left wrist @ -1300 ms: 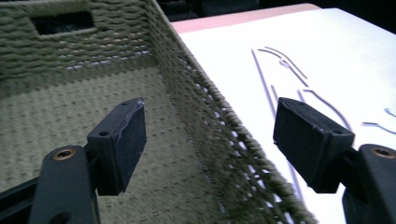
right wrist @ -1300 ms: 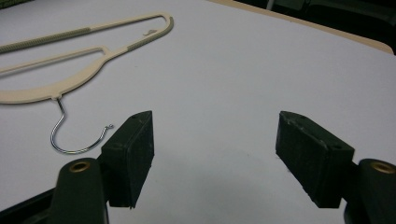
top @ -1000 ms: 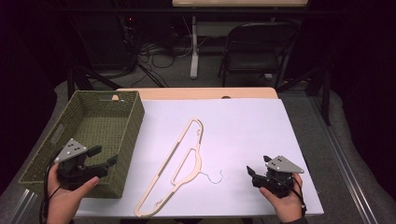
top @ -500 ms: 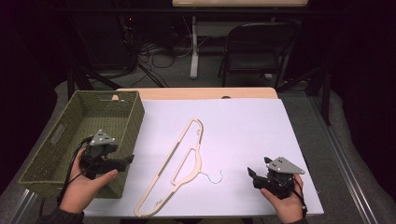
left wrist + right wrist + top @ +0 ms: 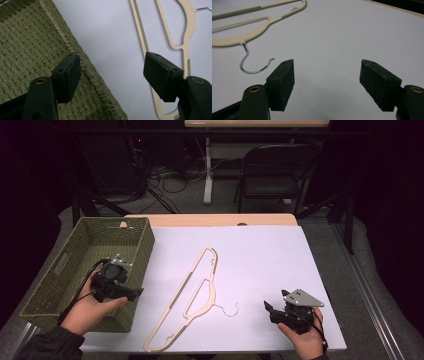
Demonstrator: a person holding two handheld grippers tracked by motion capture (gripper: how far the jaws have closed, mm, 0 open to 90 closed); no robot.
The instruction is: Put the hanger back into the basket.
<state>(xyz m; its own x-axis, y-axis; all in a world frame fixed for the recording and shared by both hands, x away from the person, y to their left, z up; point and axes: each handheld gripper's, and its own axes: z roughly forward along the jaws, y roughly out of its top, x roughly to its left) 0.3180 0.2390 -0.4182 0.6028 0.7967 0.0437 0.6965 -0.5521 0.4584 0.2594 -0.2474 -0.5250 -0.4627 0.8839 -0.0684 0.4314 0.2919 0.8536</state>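
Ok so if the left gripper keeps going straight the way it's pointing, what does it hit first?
Probably the cream hanger: the left gripper looks past the basket's woven wall across bare white table toward it, though depth is unclear.

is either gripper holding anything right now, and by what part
Nothing is held. The left gripper is open over the basket edge, and the right gripper is open over the table near the hanger hook.

My left gripper (image 5: 131,291) and right gripper (image 5: 267,309): black bodies, black cables trailing. Grey three-cornered plate atop each. Jaws carry flat black pads (image 5: 283,80), brass-coloured screws at their bases. Dark sleeve on my left arm.
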